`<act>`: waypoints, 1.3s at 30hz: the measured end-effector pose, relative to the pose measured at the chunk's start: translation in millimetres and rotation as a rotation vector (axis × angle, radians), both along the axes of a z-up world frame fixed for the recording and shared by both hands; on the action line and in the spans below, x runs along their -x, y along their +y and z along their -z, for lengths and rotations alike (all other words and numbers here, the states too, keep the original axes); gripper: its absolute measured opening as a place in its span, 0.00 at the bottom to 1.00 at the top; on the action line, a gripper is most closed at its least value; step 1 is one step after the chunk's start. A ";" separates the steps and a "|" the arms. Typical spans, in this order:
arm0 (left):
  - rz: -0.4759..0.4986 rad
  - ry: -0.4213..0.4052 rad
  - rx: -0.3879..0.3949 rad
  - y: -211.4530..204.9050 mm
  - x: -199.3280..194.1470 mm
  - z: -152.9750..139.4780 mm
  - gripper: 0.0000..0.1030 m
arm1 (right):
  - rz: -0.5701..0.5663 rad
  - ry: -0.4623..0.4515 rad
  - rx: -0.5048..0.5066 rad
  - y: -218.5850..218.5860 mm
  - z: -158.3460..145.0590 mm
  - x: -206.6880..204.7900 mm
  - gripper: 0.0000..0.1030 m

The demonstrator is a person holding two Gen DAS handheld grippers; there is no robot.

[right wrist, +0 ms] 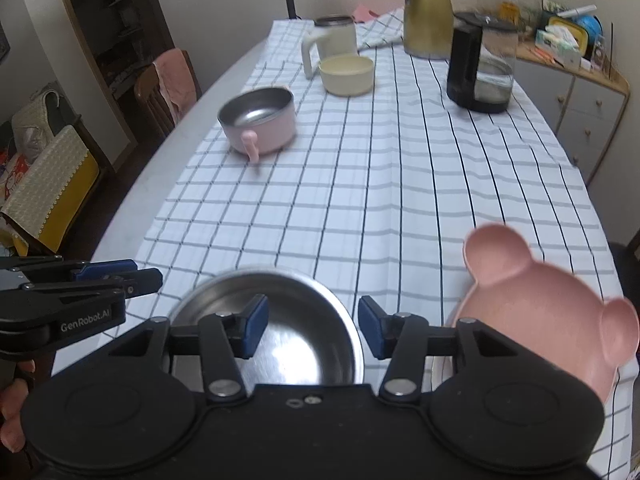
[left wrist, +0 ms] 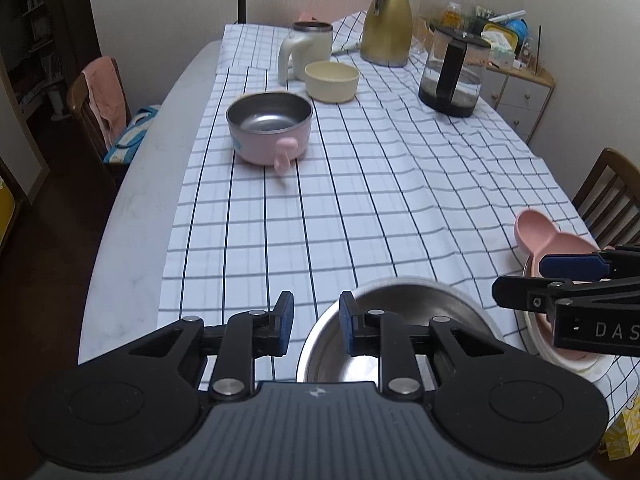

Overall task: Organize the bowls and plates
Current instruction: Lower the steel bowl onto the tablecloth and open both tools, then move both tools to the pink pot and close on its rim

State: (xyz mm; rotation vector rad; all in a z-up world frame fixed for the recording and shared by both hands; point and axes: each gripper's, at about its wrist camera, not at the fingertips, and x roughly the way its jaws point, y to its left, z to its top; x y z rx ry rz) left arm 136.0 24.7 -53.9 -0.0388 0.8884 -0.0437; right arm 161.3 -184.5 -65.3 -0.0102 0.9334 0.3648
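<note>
A steel bowl [left wrist: 404, 312] sits at the near table edge; it also shows in the right wrist view [right wrist: 288, 320]. My left gripper [left wrist: 316, 320] is open and empty, its right finger over the bowl's left rim. My right gripper [right wrist: 313, 326] is open and empty above the bowl's right side; it shows from the side in the left wrist view [left wrist: 520, 280]. A pink bear-eared plate [right wrist: 552, 304] lies on a white plate [left wrist: 536, 344] to the right. A pink steel-lined bowl with a handle [left wrist: 269, 126] and a cream bowl [left wrist: 331, 80] stand farther back.
A checked cloth [left wrist: 360, 200] covers the table. At the back stand a white lidded mug [left wrist: 306, 46], a gold jug [left wrist: 387, 20] and a glass coffee pot [left wrist: 454, 72]. Chairs stand at left [left wrist: 96, 112] and right [left wrist: 608, 196]. A cabinet [right wrist: 580, 92] is at the right.
</note>
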 end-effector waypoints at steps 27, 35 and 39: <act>-0.223 -0.136 -0.002 29.6 -134.4 -46.6 0.72 | -0.107 -0.153 0.011 37.5 -55.2 -136.8 0.97; -0.316 -0.077 -0.040 59.7 -193.1 -30.5 0.73 | -0.152 -0.128 0.031 64.2 -43.1 -195.7 0.98; -0.323 -0.036 -0.048 71.5 -219.7 -16.7 0.73 | -0.178 -0.116 0.058 80.9 -31.1 -220.9 0.98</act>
